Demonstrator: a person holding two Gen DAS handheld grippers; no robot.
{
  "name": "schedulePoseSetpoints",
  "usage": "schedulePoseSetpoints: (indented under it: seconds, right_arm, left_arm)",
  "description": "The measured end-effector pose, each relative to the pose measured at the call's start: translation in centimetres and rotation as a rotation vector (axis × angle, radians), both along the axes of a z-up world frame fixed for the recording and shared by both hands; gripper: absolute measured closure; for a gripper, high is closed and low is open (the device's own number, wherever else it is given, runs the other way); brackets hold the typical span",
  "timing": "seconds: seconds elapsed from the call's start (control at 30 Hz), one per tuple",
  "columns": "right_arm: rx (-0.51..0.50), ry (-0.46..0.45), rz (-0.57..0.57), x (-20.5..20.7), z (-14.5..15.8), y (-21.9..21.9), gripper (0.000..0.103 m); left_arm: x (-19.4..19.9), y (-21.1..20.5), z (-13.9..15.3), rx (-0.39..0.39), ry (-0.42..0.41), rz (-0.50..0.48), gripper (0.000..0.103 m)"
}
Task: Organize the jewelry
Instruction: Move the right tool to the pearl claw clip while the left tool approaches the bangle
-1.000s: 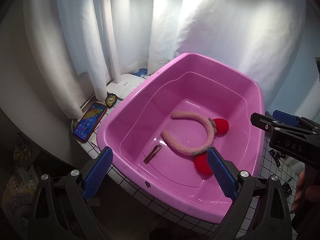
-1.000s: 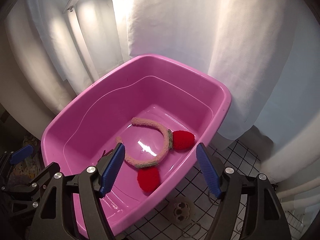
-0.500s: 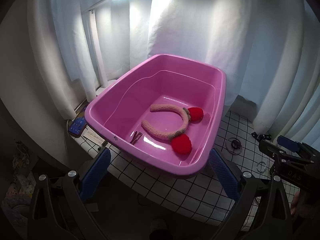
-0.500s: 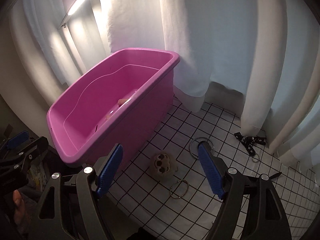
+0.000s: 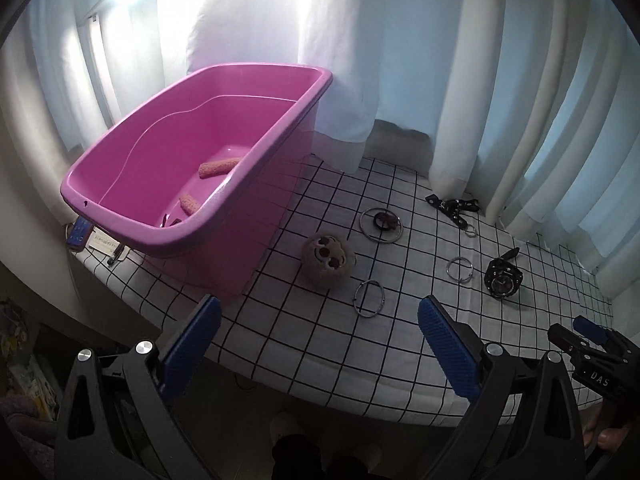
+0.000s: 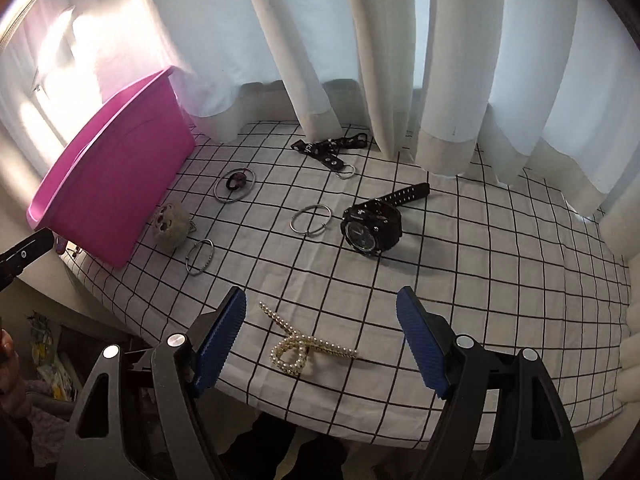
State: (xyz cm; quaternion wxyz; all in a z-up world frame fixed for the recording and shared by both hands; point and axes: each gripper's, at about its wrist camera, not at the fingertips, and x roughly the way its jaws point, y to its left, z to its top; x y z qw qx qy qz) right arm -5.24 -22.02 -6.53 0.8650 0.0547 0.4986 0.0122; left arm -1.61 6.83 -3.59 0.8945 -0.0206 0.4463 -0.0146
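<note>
A pink tub (image 5: 276, 80) (image 6: 100, 152) stands at the table's left and holds a fuzzy pink headband (image 5: 218, 167) and a dark hair clip (image 5: 170, 220). On the checked cloth lie a black watch (image 6: 370, 226) (image 5: 502, 278), silver bangles (image 6: 311, 219) (image 6: 199, 257) (image 5: 369, 298), a large ring with a dark hair tie (image 6: 234, 184) (image 5: 380, 220), a plush face clip (image 5: 328, 258) (image 6: 171, 222), a black strap (image 6: 330, 148) and a pearl hair clip (image 6: 304, 346). My left gripper (image 5: 318, 344) is open and empty at the front edge. My right gripper (image 6: 320, 334) is open, straddling the pearl clip.
White curtains (image 6: 400, 60) hang close behind the table. A phone (image 5: 78, 230) and small items lie left of the tub. The table's front edge (image 5: 320, 384) drops off just ahead of both grippers. The right gripper shows at the left view's lower right (image 5: 592, 348).
Both grippers have pulled back from over the tub and swung right. The loose jewelry on the cloth has come into view, and the right gripper now faces the pearl clip.
</note>
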Motion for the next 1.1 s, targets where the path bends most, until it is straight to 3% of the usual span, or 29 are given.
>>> schedulePoseSetpoints:
  seconds: [0.53,1.1]
  right_arm:
    - [0.078,0.036,0.019,-2.8,-7.6,-1.1,0.029]
    - [0.108,0.017,-0.147,-2.9,-12.1,3.6,0.029]
  left_arm:
    - [2.4,-4.8,-11.1,0.059,0.146,-0.026,0.006]
    - [5.4,-5.1,-15.8,0.033,0.148,-0.132,0.006]
